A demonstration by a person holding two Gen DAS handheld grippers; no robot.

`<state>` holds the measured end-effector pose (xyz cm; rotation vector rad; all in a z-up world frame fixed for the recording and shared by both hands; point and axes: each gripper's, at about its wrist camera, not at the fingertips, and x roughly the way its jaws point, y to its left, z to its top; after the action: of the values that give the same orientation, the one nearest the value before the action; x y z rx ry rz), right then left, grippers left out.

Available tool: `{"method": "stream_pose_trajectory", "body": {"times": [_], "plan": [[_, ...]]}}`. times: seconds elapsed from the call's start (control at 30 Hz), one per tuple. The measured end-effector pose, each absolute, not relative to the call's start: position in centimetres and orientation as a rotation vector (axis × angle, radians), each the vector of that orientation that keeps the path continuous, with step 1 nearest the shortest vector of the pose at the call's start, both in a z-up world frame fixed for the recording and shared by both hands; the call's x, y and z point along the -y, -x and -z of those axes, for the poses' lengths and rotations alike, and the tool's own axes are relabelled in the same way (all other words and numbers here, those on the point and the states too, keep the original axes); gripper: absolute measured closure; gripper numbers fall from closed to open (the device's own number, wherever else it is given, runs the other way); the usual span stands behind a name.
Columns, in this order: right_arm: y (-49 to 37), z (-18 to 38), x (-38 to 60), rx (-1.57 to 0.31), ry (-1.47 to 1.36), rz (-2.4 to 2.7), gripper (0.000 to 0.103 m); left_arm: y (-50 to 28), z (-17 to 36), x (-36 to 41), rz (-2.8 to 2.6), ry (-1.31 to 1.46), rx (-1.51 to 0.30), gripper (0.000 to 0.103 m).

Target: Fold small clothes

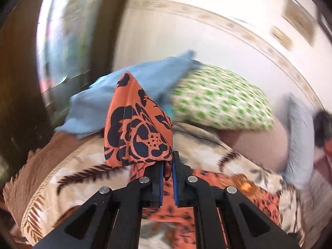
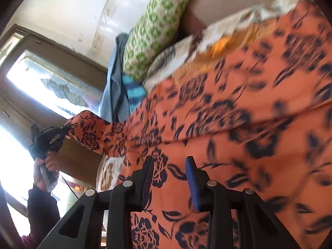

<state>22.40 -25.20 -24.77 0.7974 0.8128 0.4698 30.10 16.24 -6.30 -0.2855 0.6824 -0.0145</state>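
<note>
Left gripper [image 1: 167, 161], jaws clamped on a corner of the orange flowered garment [image 2: 228, 124], lifts it above the bed [image 1: 83, 166]; right gripper [image 2: 169, 166], jaws apart, hovers over the spread cloth. Thin, limp and light, it is likely best pinched at hems or corners. Beyond lie a blue cloth [image 1: 124, 91] and a green-patterned pillow [image 1: 217, 99].

No readable text, labels, brands or numbers in either view; the framed wall pieces [image 1: 298, 18] up right of the green-patterned pillow [image 1: 220, 101] are too blurred to show any lettering.
</note>
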Motion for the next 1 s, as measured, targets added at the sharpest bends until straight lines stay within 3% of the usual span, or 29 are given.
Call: {"method": "stream_pose_trajectory", "body": {"times": [0.23, 0.5, 0.53, 0.57, 0.6, 0.7, 0.73, 0.83, 1.0], "plan": [[-16.9, 20.9, 38.4, -0.572, -0.862, -0.215, 0.066, -29.5, 6.8, 4.8, 0.292, 0.126, -0.751, 0.096], [-15.4, 22.0, 46.2, -0.451, -1.069, -0.096, 0.063, -28.4, 17.0, 23.4, 0.527, -0.024, -0.995, 0.095], [-15.5, 21.8, 46.2, -0.461, -1.051, -0.088, 0.047, -27.9, 17.7, 23.9, 0.531, -0.047, -1.012, 0.094], [-15.6, 21.7, 46.0, -0.467, -1.038, -0.082, 0.043, -27.5, 17.9, 23.8, 0.531, -0.059, -1.012, 0.092], [-15.7, 21.6, 45.9, -0.469, -1.029, -0.089, 0.041, -27.5, 17.9, 22.9, 0.528, -0.056, -0.998, 0.083], [-16.3, 21.6, 45.2, -0.496, -1.012, -0.121, 0.041, -27.5, 16.1, 18.6, 0.445, -0.036, -0.899, 0.042], [-16.4, 21.6, 44.8, -0.510, -0.999, -0.125, 0.042, -27.6, 15.6, 16.7, 0.387, -0.046, -0.862, 0.036], [-16.9, 22.0, 43.0, -0.567, -0.944, -0.153, 0.042, -28.6, 15.4, 10.9, 0.194, -0.141, -0.785, 0.036], [-18.8, 23.0, 38.9, -0.655, -0.864, -0.248, 0.044, -31.2, 17.2, 1.3, -0.059, -0.129, -0.852, 0.036]]}}
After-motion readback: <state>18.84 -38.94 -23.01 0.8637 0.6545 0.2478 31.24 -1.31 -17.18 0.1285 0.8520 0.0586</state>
